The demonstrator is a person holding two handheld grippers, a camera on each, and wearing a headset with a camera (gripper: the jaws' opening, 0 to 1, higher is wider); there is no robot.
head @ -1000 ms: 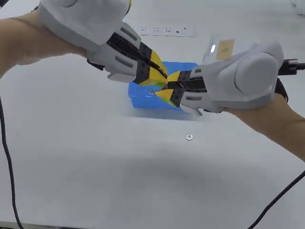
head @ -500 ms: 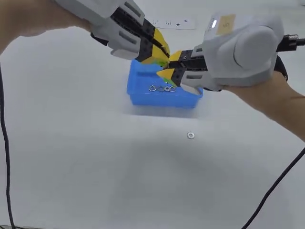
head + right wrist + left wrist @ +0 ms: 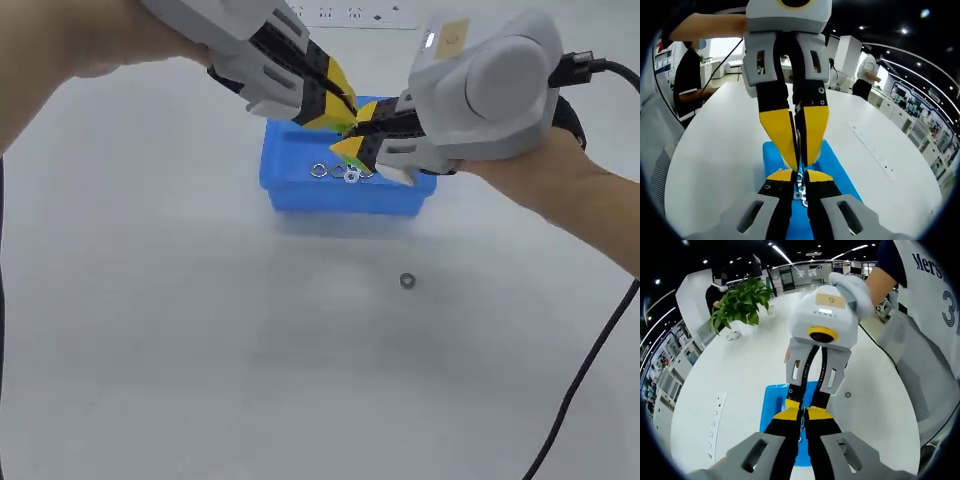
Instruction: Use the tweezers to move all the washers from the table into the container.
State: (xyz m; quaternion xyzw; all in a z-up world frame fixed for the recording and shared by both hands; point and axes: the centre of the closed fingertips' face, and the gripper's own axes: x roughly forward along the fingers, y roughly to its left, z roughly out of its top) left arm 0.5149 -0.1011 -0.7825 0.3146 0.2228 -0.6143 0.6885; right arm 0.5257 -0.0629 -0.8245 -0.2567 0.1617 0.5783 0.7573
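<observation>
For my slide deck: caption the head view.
Left tongs and right tongs, pinching tweezers, meet above the blue container of washers; one washer lies on the table.

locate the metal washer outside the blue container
In the head view the small silver washer lies alone on the white table, just this side of the blue plastic container.

A white power strip lies flat ahead of me. A black cable trails at my right. A potted plant stands farther off.

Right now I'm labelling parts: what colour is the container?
Blue. The container shows best in the head view.
</observation>
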